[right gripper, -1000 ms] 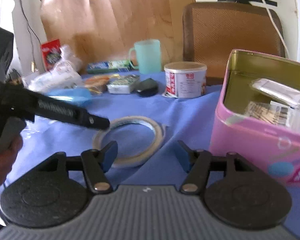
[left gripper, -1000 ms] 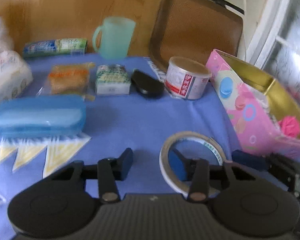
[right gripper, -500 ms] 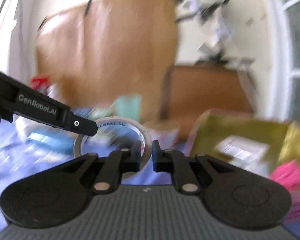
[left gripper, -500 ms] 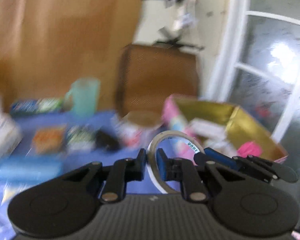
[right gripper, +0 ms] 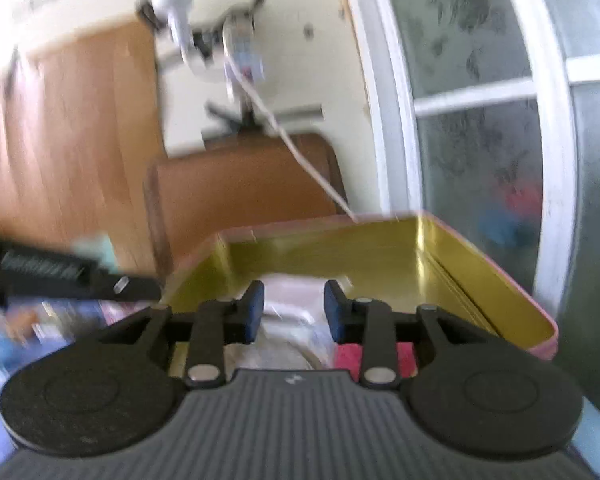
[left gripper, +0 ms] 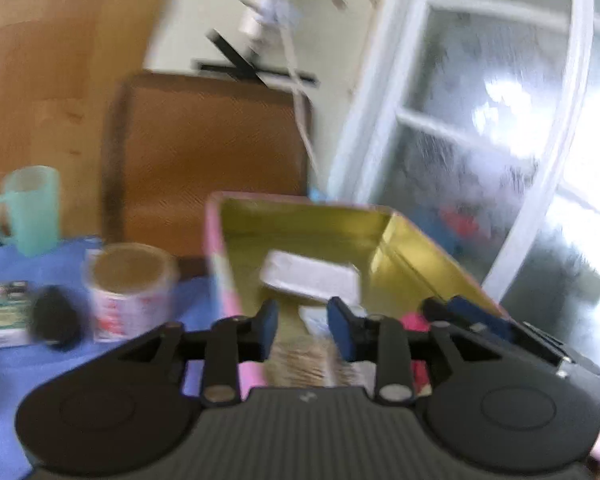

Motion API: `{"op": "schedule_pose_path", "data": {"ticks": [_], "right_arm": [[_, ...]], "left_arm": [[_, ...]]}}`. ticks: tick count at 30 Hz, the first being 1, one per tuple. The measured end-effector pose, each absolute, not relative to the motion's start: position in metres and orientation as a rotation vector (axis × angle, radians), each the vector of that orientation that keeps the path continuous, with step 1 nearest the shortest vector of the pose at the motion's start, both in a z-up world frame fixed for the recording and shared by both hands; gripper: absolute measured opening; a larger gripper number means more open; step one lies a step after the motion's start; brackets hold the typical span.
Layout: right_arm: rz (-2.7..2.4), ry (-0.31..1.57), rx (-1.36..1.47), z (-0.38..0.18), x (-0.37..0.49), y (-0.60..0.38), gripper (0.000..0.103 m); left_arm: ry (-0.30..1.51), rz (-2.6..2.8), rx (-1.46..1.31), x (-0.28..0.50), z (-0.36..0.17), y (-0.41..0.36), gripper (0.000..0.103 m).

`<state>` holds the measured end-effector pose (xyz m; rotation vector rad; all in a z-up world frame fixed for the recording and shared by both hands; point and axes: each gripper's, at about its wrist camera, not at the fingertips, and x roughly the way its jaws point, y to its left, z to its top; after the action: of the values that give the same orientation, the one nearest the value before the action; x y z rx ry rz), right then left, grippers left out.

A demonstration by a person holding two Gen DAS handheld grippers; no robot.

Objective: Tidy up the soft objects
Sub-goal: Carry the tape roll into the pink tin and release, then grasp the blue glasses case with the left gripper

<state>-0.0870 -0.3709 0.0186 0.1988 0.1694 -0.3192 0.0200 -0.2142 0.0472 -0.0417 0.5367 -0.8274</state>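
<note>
Pink fluffy thing (right gripper: pixel 350 354) in the tin (right gripper: pixel 500 280) looks squishy-light, pinch mid-body; both left gripper (left gripper: pixel 302 326) and right gripper (right gripper: pixel 294 312) gape empty

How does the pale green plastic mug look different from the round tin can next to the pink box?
The pale green plastic mug is taller, has a side handle and is plain; the round tin can is squatter, has no handle and wears a white label with red print. The mug stands farther back near the brown chair back; the can stands nearer, beside the pink tin box. Both stand upright on the blue cloth.
</note>
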Motion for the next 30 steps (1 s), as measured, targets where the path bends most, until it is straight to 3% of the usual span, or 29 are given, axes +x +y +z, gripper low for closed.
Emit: {"op": "schedule_pose_path", "data": {"ticks": [3,7,12,18,20,24,25,26,27,28,30], "right_arm": [[-0.158,0.125,0.200,0.034,-0.083,-0.343,0.037],[0.263,0.297,0.223,0.033,-0.034,-0.279,0.050],[0.472,0.503,0.300,0.013,0.063,-0.201,0.051],[0.500,0.683,0.435,-0.013,0.136,-0.159,0.048],[0.535,0.720,0.435,-0.015,0.129,-0.156,0.042],[0.639,0.675,0.341,-0.001,0.071,-0.155,0.044],[0.638,0.642,0.280,0.004,0.058,-0.151,0.053],[0.627,0.612,0.216,0.007,0.048,-0.145,0.069],[0.612,0.587,0.156,0.009,0.043,-0.138,0.077],[0.600,0.563,0.081,0.009,0.040,-0.128,0.083],[0.605,0.557,-0.006,0.007,0.043,-0.114,0.082]], "left_arm": [[0.473,-0.686,-0.121,0.024,0.060,-0.138,0.041],[0.519,-0.384,-0.224,0.035,0.049,-0.025,0.042],[0.686,-0.184,-0.460,0.047,0.001,0.075,0.040],[0.711,-0.144,-0.571,0.058,-0.023,0.115,0.040],[0.711,-0.150,-0.573,0.062,-0.026,0.118,0.040],[0.707,-0.185,-0.571,0.061,-0.029,0.120,0.041],[0.708,-0.191,-0.579,0.062,-0.029,0.121,0.044],[0.708,-0.201,-0.589,0.066,-0.029,0.121,0.050],[0.708,-0.206,-0.594,0.067,-0.027,0.120,0.054],[0.706,-0.211,-0.592,0.068,-0.025,0.118,0.060],[0.698,-0.222,-0.566,0.069,-0.020,0.111,0.064]]}}
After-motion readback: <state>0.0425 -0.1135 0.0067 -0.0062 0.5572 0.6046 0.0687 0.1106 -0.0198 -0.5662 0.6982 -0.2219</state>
